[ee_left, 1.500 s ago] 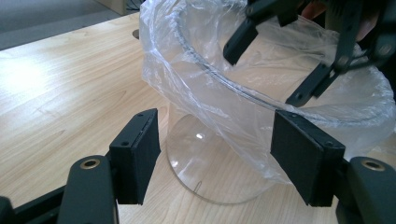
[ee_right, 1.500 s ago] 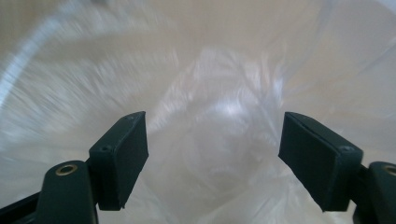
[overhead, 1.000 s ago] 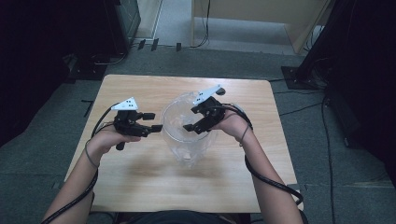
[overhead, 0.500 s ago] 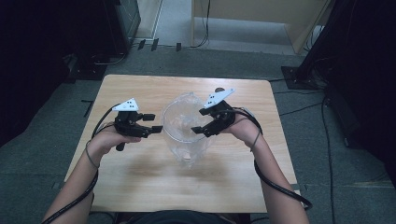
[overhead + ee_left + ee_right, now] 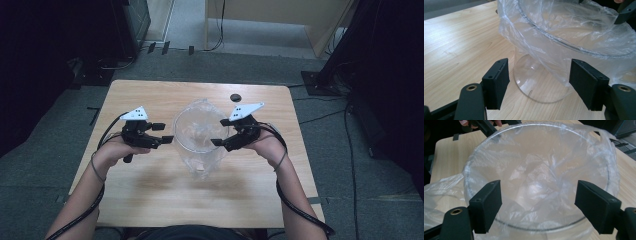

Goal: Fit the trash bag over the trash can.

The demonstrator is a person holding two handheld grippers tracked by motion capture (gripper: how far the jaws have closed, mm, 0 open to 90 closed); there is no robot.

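Observation:
A clear round container (image 5: 201,159) stands upright in the middle of the wooden table (image 5: 150,200), lined with a thin see-through plastic bag (image 5: 197,122) folded over its rim. My left gripper (image 5: 163,133) is level at the container's left side, open, a short way off the bag. In the left gripper view its jaws (image 5: 539,85) frame the container's base (image 5: 534,87) and the hanging bag (image 5: 554,47) without touching them. My right gripper (image 5: 220,133) hovers open at the right rim. In the right gripper view the open jaws (image 5: 537,205) look down into the lined container (image 5: 539,225).
A small dark round spot (image 5: 235,96) lies on the table behind the container. Dark equipment and cables surround the table on the grey floor. Bare wood lies in front of the container towards the person.
The right gripper has moved to the right and a little towards the person, off the top of the rim. The left gripper and the container have stayed put.

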